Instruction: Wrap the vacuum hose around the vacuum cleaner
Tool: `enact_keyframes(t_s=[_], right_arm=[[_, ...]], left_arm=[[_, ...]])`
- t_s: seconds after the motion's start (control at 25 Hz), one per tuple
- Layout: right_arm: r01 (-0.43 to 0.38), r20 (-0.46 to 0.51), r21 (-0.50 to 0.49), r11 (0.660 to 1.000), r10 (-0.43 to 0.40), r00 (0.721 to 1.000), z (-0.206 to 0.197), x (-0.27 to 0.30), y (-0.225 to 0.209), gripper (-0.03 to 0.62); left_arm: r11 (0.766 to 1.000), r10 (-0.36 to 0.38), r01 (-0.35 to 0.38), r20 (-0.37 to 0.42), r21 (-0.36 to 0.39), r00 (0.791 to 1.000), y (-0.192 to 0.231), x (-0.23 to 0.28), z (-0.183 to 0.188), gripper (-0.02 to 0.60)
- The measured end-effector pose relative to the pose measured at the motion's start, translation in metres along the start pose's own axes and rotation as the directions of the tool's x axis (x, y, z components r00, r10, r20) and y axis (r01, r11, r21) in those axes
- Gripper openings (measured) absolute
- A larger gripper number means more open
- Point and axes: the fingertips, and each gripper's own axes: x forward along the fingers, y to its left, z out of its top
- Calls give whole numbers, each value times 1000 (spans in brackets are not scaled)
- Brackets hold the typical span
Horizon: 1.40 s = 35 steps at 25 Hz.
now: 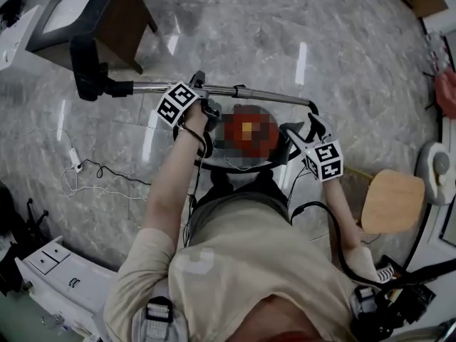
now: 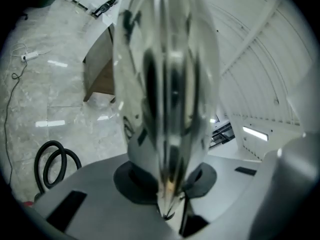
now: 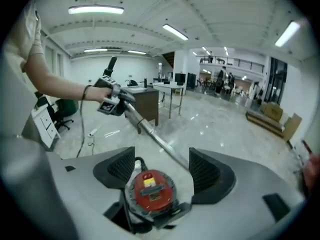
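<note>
Over the marble floor (image 1: 285,41), the metal wand (image 1: 235,90) lies nearly level, long axis left to right, black nozzle (image 1: 87,66) at its far left end. The left gripper (image 1: 203,107) is clamped on it; the right gripper (image 3: 164,170) gapes wide, holding nothing. Only the right gripper view shows the red vacuum cleaner (image 3: 150,193) clearly; only the left gripper view shows 1 hose loop (image 2: 54,163).

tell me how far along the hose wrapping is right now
Early, it seems. Done: the metal wand is up off the floor. In hand: the left gripper is shut on the wand, holding it level above the red vacuum cleaner; the right gripper is open and empty. Left: the black hose hangs in a loose loop, and no turn shows around the cleaner.
</note>
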Motion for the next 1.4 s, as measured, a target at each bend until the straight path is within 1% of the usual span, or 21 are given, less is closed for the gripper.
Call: enact_keyframes(t_s=[0.08, 0.12, 0.16, 0.2, 0.24, 0.28, 0.4, 0.52, 0.64, 0.72, 0.76, 0.84, 0.96, 1.04, 1.12, 1.2, 1.28, 1.4], right_arm=[[-22, -71, 137, 990, 32, 997, -56, -23, 35, 336], [-37, -103, 225, 974, 62, 993, -84, -30, 52, 336], [-55, -126, 318, 946, 100, 987, -108, -36, 69, 336], [-75, -138, 405, 911, 142, 980, -128, -42, 86, 334], [-97, -143, 475, 875, 186, 972, -143, -47, 103, 334], [-120, -144, 522, 844, 226, 963, -155, -51, 117, 334], [-181, -128, 587, 789, 311, 942, -175, -51, 143, 334], [-268, -71, 627, 731, 396, 916, -173, -38, 158, 334], [-354, -39, 617, 702, 477, 878, -170, -33, 161, 334], [-395, -28, 618, 679, 522, 853, -167, -30, 157, 334], [-410, -24, 617, 672, 537, 843, -164, -27, 155, 334], [-430, -20, 603, 672, 551, 834, -158, -23, 152, 334], [-433, -22, 592, 680, 550, 835, -158, -21, 152, 334], [-415, -35, 601, 683, 541, 840, -162, -20, 151, 334], [-395, -52, 611, 686, 532, 845, -160, -15, 156, 334], [-373, -68, 623, 687, 523, 849, -152, -4, 169, 334], [-352, -87, 633, 690, 514, 853, -140, 13, 188, 334], [-316, -111, 642, 698, 492, 863, -119, 45, 228, 334]], left_arm=[[999, 29, -28, 19, -31, 999, 11, -4, 3, 81], [998, 42, -41, 32, -46, 999, 15, -4, 6, 81], [997, 58, -55, 47, -62, 997, 17, -5, 10, 81], [994, 76, -71, 63, -79, 995, 20, -6, 13, 81], [991, 96, -88, 78, -98, 992, 22, -8, 15, 81], [988, 116, -105, 94, -116, 989, 25, -11, 17, 81], [978, 172, -153, 132, -144, 976, 35, -19, 24, 81], [970, 216, -193, 165, -145, 962, 45, -36, 37, 81], [957, 267, -236, 202, -167, 942, 56, -61, 40, 81], [947, 300, -261, 222, -189, 928, 63, -74, 43, 81], [941, 315, -272, 230, -200, 921, 67, -79, 45, 81], [931, 344, -295, 242, -216, 907, 81, -91, 51, 81], [915, 387, -334, 252, -227, 887, 105, -108, 61, 81], [909, 398, -342, 251, -240, 882, 117, -112, 67, 81], [908, 393, -334, 242, -251, 887, 128, -110, 75, 81], [911, 381, -323, 223, -256, 897, 141, -102, 88, 81], [913, 368, -314, 196, -260, 909, 159, -90, 106, 81], [915, 347, -298, 154, -274, 925, 194, -75, 135, 81]])
